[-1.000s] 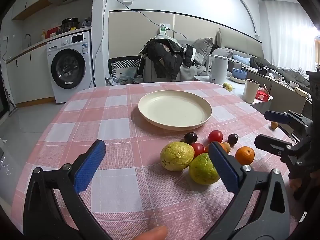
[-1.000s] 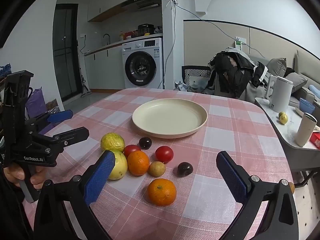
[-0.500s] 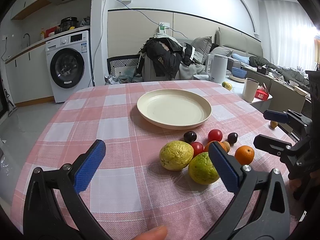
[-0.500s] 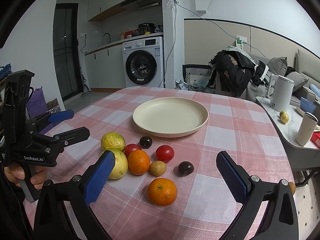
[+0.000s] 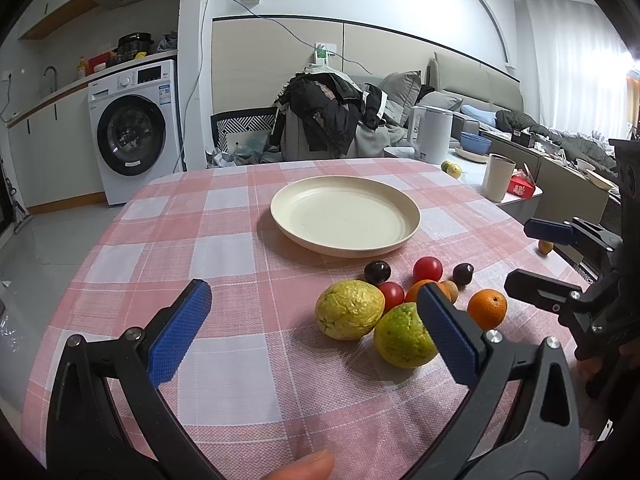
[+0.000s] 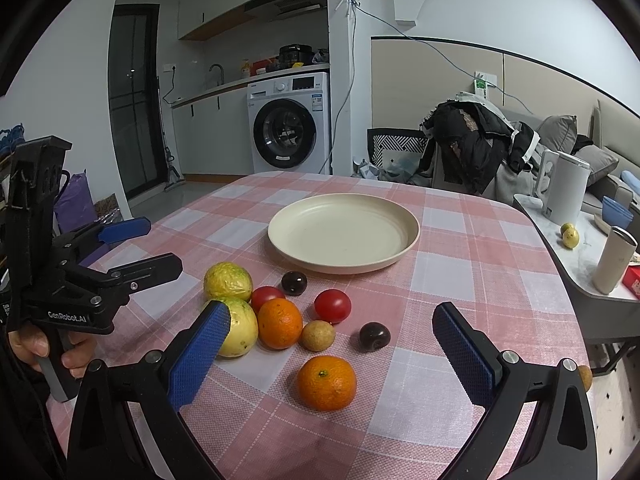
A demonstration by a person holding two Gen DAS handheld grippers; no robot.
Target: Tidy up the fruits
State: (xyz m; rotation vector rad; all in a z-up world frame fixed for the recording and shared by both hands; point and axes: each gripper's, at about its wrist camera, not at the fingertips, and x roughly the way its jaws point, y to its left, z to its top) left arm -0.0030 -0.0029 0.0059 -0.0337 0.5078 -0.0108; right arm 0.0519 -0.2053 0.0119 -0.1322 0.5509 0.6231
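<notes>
Only right view, brown fruit (image 6: 318, 335) unobstructed

Open-plan room, white walls, grey tile floor (image 5: 52, 236). Washing machine (image 6: 289, 122) under kitchen counter, range hood (image 6: 286, 2) above. Chair piled with dark jackets (image 6: 476, 140) behind pink-checked worktop (image 5: 224, 216). Beige sofa (image 5: 476, 92) and curtained window (image 5: 576, 60) to the right; dark door (image 6: 132, 100) to the left.

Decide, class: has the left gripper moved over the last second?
Barely. In the left wrist view the round cream plate sits slightly lower and left than a second ago, so the left gripper drifted slightly up and right. It is open, empty.
</notes>
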